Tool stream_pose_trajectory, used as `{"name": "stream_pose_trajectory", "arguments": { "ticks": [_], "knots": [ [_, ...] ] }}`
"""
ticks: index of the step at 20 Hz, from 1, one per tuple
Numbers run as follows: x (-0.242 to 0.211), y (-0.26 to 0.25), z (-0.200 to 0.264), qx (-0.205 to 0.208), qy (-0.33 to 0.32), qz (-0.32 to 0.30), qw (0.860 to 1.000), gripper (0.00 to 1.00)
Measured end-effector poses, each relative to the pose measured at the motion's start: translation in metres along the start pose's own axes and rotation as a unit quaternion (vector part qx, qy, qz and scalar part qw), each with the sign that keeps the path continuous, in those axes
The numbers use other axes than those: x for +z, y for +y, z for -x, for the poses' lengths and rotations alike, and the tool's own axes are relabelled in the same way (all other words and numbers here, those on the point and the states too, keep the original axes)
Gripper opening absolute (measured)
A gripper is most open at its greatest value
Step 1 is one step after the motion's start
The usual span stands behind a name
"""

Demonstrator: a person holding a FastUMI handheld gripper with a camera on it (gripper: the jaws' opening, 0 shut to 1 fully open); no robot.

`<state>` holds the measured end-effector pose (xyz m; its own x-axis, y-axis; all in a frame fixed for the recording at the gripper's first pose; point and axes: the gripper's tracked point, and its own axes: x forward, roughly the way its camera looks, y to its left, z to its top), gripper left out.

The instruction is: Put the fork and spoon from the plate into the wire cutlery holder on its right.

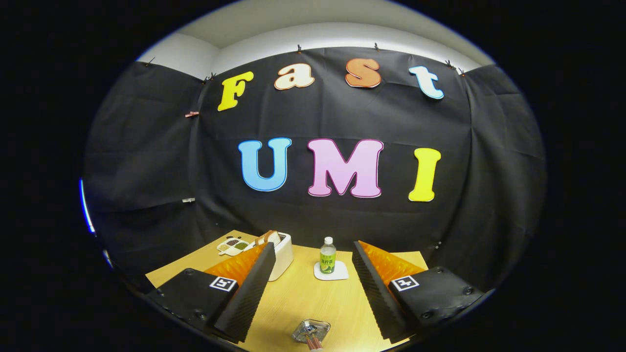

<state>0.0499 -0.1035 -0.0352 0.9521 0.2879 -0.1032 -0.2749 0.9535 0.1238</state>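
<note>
Looking along the hand-held gripper (313, 288), I see its two fingers spread wide apart with nothing between them, poised above a light wooden table (298, 298). Taking the small clear plastic bottle with a green label and white cap (327, 255) as landmark: it stands upright on a white square coaster (332, 272), beyond the fingertips and roughly midway between them. Left of the bottle sits a white box-shaped toaster (282, 255) with a slice of browned bread (268, 238) rising from its slot; the left finger (247, 293) partly hides the toaster's body. Farther left of the bottle, near the table's far corner, lies a white divided tray holding small portions of dark and greenish foodstuffs (233, 245). Well nearer to me than the bottle, between the bases of the fingers, rests a small shiny clear dish (311, 330) with a slim reddish-handled utensil (313, 343) lying in it; I cannot tell whether this is the fork or the spoon. Behind the bottle hangs the black cloth wall (146, 161) of the booth.
</note>
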Motion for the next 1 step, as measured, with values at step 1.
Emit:
{"name": "stream_pose_trajectory", "arguments": {
  "ticks": [1],
  "knots": [
    [0.0019, -0.0028, -0.0004, -0.001, -0.001, 0.000, 1.000, 0.98]
  ]
}}
